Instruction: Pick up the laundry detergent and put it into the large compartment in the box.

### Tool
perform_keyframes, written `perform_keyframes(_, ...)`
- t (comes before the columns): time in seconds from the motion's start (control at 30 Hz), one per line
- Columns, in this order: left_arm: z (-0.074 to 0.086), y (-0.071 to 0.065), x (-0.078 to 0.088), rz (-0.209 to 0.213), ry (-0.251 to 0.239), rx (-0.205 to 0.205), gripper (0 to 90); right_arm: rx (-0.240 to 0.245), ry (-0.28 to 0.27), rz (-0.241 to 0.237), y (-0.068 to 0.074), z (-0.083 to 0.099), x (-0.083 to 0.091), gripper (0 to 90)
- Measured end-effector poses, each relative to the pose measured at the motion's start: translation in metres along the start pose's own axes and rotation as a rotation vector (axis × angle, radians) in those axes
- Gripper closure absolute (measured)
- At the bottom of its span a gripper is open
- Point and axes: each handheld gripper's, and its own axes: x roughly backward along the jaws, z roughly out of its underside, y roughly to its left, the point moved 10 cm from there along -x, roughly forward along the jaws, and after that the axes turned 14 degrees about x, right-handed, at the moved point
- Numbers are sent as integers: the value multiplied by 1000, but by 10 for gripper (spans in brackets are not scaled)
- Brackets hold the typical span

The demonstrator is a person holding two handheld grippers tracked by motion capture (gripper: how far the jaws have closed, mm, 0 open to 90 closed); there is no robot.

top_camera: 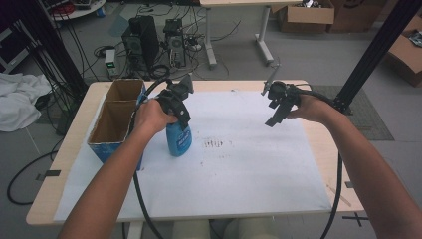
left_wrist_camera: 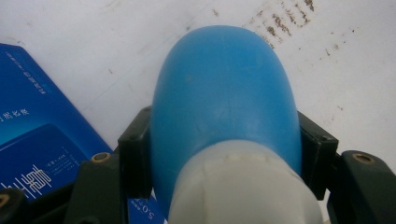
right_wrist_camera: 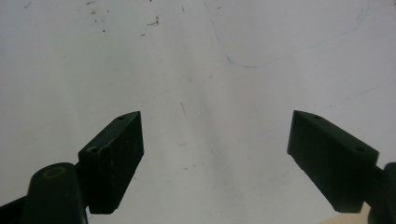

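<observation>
I think the job is partly done: my left gripper [top_camera: 175,105] has its jaws tight on the blue bottle [top_camera: 178,139], which stands on the white sheet [top_camera: 249,164] just beside the blue cardboard box [top_camera: 115,122]. Lifting it and putting it somewhere is left. My right gripper [top_camera: 278,107] hangs wide and holds nothing. The bottle is smooth, round and blue, with a white neck [left_wrist_camera: 243,186].

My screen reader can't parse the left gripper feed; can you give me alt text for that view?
The left gripper has its two black fingers clamped on either side of a blue bottle just below its white cap. Beneath lies a white sheet with brown specks, and a blue box sits at the left edge.
</observation>
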Motion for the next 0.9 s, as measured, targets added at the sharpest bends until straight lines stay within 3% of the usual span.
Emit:
perform_keyframes(0.2, -2, 0, 13, 6, -22, 10, 379, -2, -5, -3, 1, -1, 1, 191)
perform_keyframes(0.3, -2, 0, 26, 13, -34, 27, 379, 2, -3, 0, 2, -1, 2, 190)
perform_keyframes(0.33, -2, 1, 38, 12, -50, 46, 379, -2, -2, 0, 3, 0, 2, 190)
perform_keyframes(0.37, -2, 1, 38, 12, -50, 46, 379, -2, -2, 0, 3, 0, 2, 190)
perform_keyframes(0.47, -2, 2, 58, 8, -71, 68, 379, 6, -6, 1, 4, -1, 2, 190)
perform_keyframes(0.53, -1, 6, 81, 10, -93, 100, 379, 5, -5, 0, 6, -2, 2, 190)
perform_keyframes(0.57, -1, 6, 81, 10, -93, 100, 380, 10, -8, 2, 6, -2, 3, 190)
perform_keyframes(0.6, -1, 8, 97, 12, -109, 125, 380, 10, -8, 3, 6, -3, 3, 190)
perform_keyframes(0.7, 2, 13, 122, 12, -126, 152, 380, 16, -14, 5, 6, -4, 4, 190)
perform_keyframes(0.73, 2, 13, 122, 12, -126, 152, 380, 16, -14, 5, 6, -4, 4, 190)
perform_keyframes(0.8, 5, 20, 146, 2, -133, 182, 379, 17, -13, 6, 7, -6, 5, 190)
perform_keyframes(0.9, 8, 27, 166, -2, -150, 237, 380, 28, -13, 11, 8, -8, 6, 191)
